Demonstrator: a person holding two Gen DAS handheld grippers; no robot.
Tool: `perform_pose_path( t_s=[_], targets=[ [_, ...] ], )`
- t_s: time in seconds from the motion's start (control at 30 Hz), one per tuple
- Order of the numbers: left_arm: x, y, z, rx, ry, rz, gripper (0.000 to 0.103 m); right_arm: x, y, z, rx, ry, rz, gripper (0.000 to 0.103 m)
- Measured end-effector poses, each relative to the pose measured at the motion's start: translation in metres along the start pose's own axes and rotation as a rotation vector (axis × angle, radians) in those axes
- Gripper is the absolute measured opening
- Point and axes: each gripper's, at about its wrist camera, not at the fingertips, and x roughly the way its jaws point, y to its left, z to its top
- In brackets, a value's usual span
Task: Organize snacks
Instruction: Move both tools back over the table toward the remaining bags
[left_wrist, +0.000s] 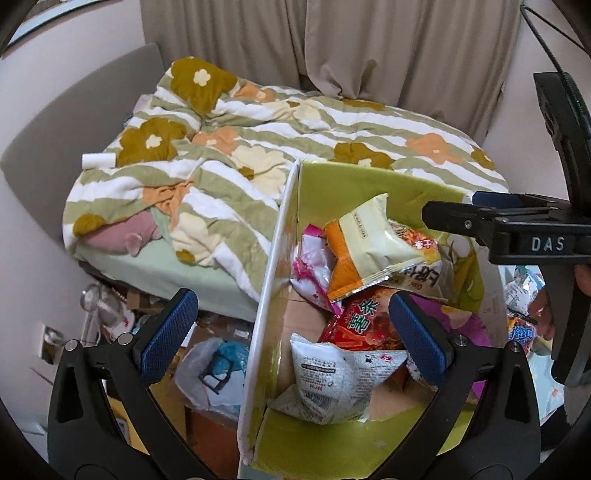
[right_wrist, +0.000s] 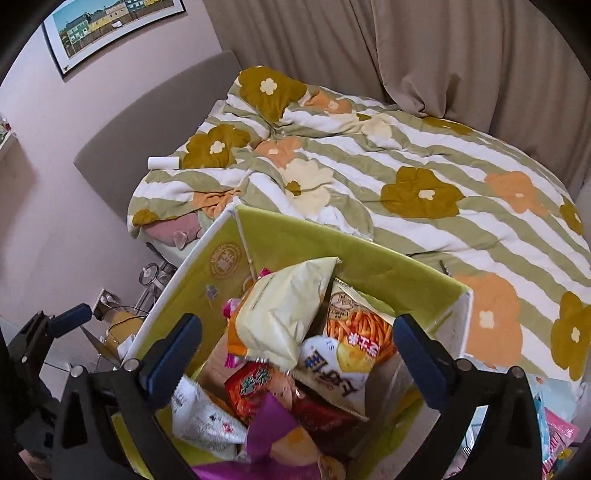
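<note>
One green box (left_wrist: 369, 181) at centre frame holds about seven snack packs (left_wrist: 373, 240). Left gripper (left_wrist: 295, 332) and right gripper (right_wrist: 297, 350) both hover above it, jaws apart, empty.

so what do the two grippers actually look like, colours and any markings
Both are black plastic frames with silver screw heads at the joints. The left gripper and right gripper each carry jaws faced with dark blue, finely textured pads. Seen from the left wrist view, the right gripper's body bears raised white letters "DAS", and a thin dark cable runs above it. No sleeves show.
</note>
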Motion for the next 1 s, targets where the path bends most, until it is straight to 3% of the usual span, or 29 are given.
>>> perform_pose_path(
  t_s=[0.3, 0.5, 0.6, 0.73, 1.0],
  targets=[
    [-0.046, -0.022, 0.01, 0.063, -0.087, -0.048, 0.103, -0.076, 0.007, -0.014, 0.02, -0.124, -0.021, 0.103],
    [-0.061, -0.061, 0.014, 0.136, -0.104, -0.174, 0.103, -0.134, -0.015, -0.043, 0.122, -0.173, -0.086, 0.103],
    [-0.068, -0.091, 0.009, 0.191, -0.113, -0.232, 0.103, -0.162, -0.034, -0.063, 0.186, -0.203, -0.094, 0.103],
    [-0.073, -0.133, -0.001, 0.252, -0.105, -0.283, 0.103, -0.194, -0.06, -0.091, 0.243, -0.226, -0.173, 0.103],
    [-0.078, -0.231, -0.034, 0.345, -0.06, -0.339, 0.103, -0.243, -0.127, -0.151, 0.336, -0.266, -0.285, 0.103]
  ],
)
